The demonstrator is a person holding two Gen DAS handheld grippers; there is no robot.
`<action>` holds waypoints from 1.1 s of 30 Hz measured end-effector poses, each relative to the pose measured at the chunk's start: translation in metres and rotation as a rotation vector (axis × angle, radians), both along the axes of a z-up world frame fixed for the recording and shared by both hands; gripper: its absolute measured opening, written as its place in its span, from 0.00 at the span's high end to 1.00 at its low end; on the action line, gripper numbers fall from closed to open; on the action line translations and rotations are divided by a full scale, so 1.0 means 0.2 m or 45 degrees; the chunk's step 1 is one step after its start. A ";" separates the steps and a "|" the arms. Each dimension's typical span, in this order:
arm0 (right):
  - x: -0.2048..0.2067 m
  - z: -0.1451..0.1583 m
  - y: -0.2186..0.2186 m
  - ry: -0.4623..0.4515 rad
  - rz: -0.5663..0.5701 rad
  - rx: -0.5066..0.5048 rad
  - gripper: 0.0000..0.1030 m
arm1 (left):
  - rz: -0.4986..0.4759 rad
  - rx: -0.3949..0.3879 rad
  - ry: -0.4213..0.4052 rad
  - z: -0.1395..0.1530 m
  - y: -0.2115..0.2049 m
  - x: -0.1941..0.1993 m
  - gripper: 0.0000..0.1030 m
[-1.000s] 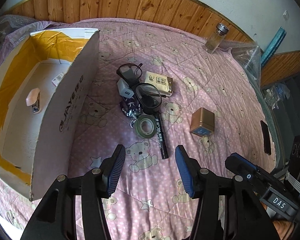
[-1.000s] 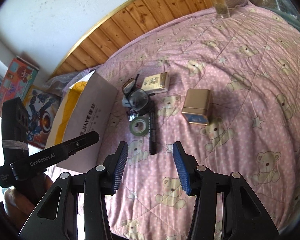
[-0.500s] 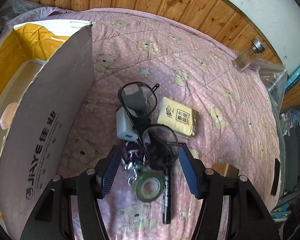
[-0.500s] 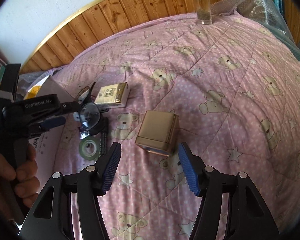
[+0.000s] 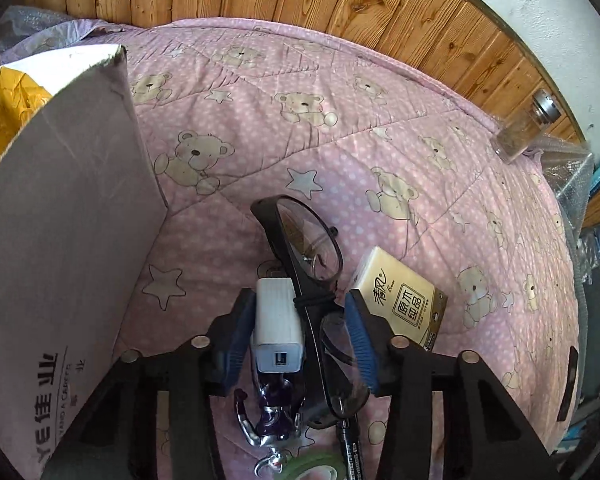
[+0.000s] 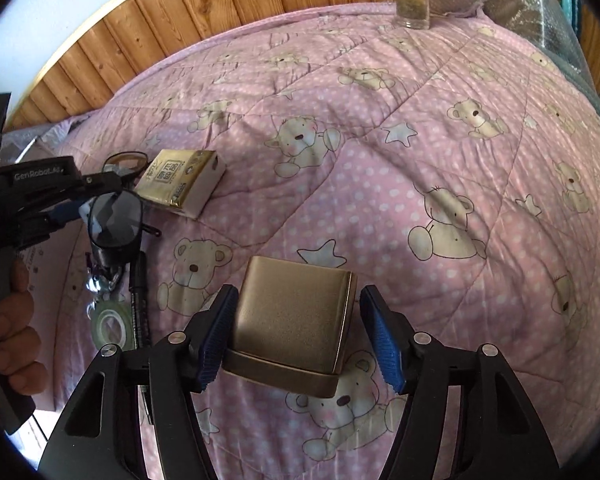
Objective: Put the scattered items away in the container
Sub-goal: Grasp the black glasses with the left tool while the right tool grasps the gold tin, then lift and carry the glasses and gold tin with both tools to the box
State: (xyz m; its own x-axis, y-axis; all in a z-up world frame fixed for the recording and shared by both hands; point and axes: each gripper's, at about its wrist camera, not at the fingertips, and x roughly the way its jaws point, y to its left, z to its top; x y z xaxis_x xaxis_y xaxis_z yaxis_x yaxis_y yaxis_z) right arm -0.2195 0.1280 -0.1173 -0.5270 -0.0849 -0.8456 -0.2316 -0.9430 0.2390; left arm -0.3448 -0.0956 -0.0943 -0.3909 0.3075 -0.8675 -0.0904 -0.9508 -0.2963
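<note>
Pink bear quilt (image 6: 380, 160), soft footing. My left gripper (image 5: 300, 332) is spread around the white charger (image 5: 277, 328) and glasses (image 5: 312, 264); closing may snag both. Right gripper (image 6: 298, 336) gapes around the gold tin (image 6: 296, 316), which could tip. Cardboard box (image 5: 60, 240) sits left.

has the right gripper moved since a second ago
Yes. The right gripper has moved forward to the gold tin, which now sits between its open fingers; before, the tin lay well ahead.

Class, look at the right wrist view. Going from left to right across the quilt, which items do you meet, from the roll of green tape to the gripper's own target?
green tape roll → black marker → tissue pack → gold tin, which sits between the open fingers of the right gripper.
</note>
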 end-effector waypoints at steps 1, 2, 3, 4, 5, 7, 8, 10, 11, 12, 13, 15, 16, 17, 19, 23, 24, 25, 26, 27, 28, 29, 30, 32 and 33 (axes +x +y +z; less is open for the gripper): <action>0.00 0.01 0.02 0.012 -0.006 -0.001 0.50 | -0.009 0.010 0.001 0.01 -0.01 0.00 0.63; 0.00 0.02 0.03 0.023 -0.008 -0.004 0.50 | -0.020 0.016 0.004 0.01 -0.02 0.00 0.66; 0.00 0.02 0.05 0.032 -0.008 -0.014 0.50 | -0.036 0.026 0.007 0.02 -0.03 0.00 0.82; 0.00 0.02 0.06 0.033 -0.008 -0.019 0.50 | -0.050 0.029 0.004 0.02 -0.03 0.00 0.87; 0.00 0.02 0.08 0.031 -0.009 -0.022 0.50 | -0.058 0.030 0.002 0.02 -0.02 0.01 0.87; 0.01 0.01 0.10 0.033 -0.016 -0.036 0.50 | -0.067 0.035 -0.011 0.01 0.00 0.00 0.86; 0.01 0.01 0.11 0.033 -0.017 -0.038 0.50 | -0.067 0.055 -0.023 0.01 0.01 -0.01 0.84; 0.01 0.01 0.11 0.034 -0.018 -0.045 0.50 | -0.059 0.089 -0.060 -0.01 0.05 -0.05 0.69; 0.01 0.01 0.12 0.035 -0.023 -0.050 0.50 | -0.046 0.090 -0.086 -0.03 0.06 -0.07 0.66; 0.00 0.00 0.12 0.032 -0.023 -0.052 0.50 | -0.035 0.101 -0.108 -0.05 0.07 -0.09 0.60; 0.00 -0.01 0.11 0.031 -0.021 -0.051 0.50 | -0.026 0.111 -0.111 -0.06 0.09 -0.10 0.55; 0.00 -0.01 0.11 0.039 -0.015 -0.046 0.50 | -0.036 0.088 -0.097 -0.06 0.13 -0.11 0.52; 0.00 -0.01 0.11 0.041 -0.010 -0.044 0.50 | -0.045 0.069 -0.086 -0.06 0.14 -0.12 0.60; -0.01 -0.01 0.12 0.043 -0.007 -0.046 0.50 | -0.054 0.061 -0.084 -0.07 0.15 -0.12 0.70; 0.00 -0.01 0.13 0.048 -0.008 -0.065 0.50 | -0.052 0.082 -0.077 -0.06 0.14 -0.11 0.78; 0.03 0.03 0.15 0.071 -0.014 -0.090 0.51 | -0.058 0.119 -0.040 -0.01 0.09 -0.08 0.82; 0.04 0.04 0.16 0.081 -0.014 -0.091 0.51 | -0.054 0.129 -0.038 0.00 0.07 -0.07 0.82; 0.05 0.05 0.16 0.089 -0.015 -0.092 0.51 | -0.044 0.142 -0.037 0.01 0.05 -0.06 0.82; 0.06 0.06 0.16 0.096 -0.018 -0.097 0.51 | -0.034 0.157 -0.037 0.02 0.03 -0.05 0.82; 0.07 0.08 0.16 0.103 -0.020 -0.100 0.51 | -0.027 0.169 -0.034 0.04 0.01 -0.04 0.82; 0.08 0.09 0.16 0.110 -0.020 -0.099 0.51 | -0.020 0.179 -0.028 0.05 0.00 -0.03 0.82; 0.09 0.09 0.16 0.116 -0.020 -0.099 0.51 | -0.014 0.187 -0.020 0.08 -0.02 -0.01 0.82; 0.10 0.10 0.16 0.119 -0.022 -0.105 0.51 | -0.014 0.193 -0.012 0.10 -0.03 0.00 0.82; 0.12 0.11 0.15 0.126 -0.022 -0.117 0.51 | -0.020 0.192 0.010 0.15 -0.04 0.04 0.82; 0.13 0.12 0.15 0.131 -0.020 -0.120 0.51 | -0.027 0.194 0.020 0.17 -0.03 0.06 0.82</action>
State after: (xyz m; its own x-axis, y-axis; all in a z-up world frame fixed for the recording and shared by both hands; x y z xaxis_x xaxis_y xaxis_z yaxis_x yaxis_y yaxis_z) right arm -0.1937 0.1579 -0.0933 -0.6123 -0.1526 -0.7758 -0.2158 -0.9117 0.3496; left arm -0.3327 -0.1026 -0.0606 -0.3961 0.4437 -0.8039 -0.1155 -0.8926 -0.4358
